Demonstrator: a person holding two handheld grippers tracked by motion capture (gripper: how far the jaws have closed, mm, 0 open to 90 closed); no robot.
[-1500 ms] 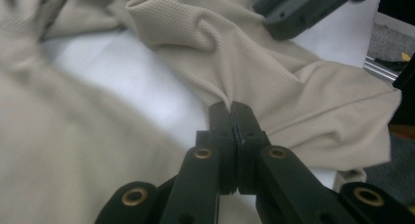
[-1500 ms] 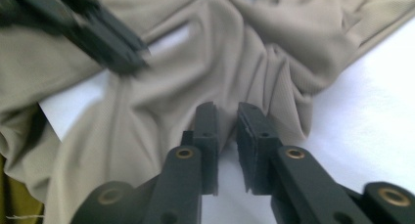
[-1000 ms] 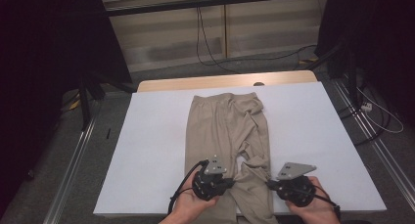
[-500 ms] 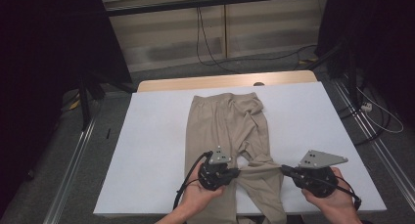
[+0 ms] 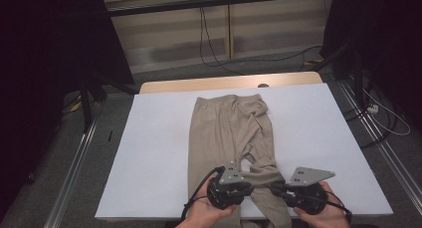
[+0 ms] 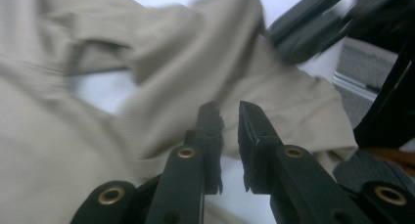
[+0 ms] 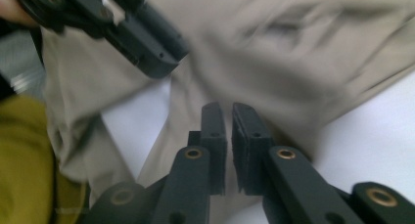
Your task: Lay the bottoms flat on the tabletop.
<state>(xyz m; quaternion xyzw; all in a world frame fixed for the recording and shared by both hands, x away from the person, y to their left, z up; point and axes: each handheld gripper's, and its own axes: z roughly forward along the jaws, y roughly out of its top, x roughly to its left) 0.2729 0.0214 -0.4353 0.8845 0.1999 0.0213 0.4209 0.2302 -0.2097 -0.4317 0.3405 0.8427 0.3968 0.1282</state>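
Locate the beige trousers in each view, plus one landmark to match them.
High view: trousers lie lengthwise mid-table, legs toward the person.
Left gripper view: trousers spread across the left and centre, beyond the jaws.
Right gripper view: trousers cover the top and centre.
Shared landmark: white table cover.

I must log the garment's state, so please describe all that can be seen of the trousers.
The trousers are beige, of soft thin cloth, lying lengthwise on the white table, waistband at the far end. The left leg lies flat; the right leg is wrinkled and bunched near the hem. Both hems reach the near edge, by the two tongs.
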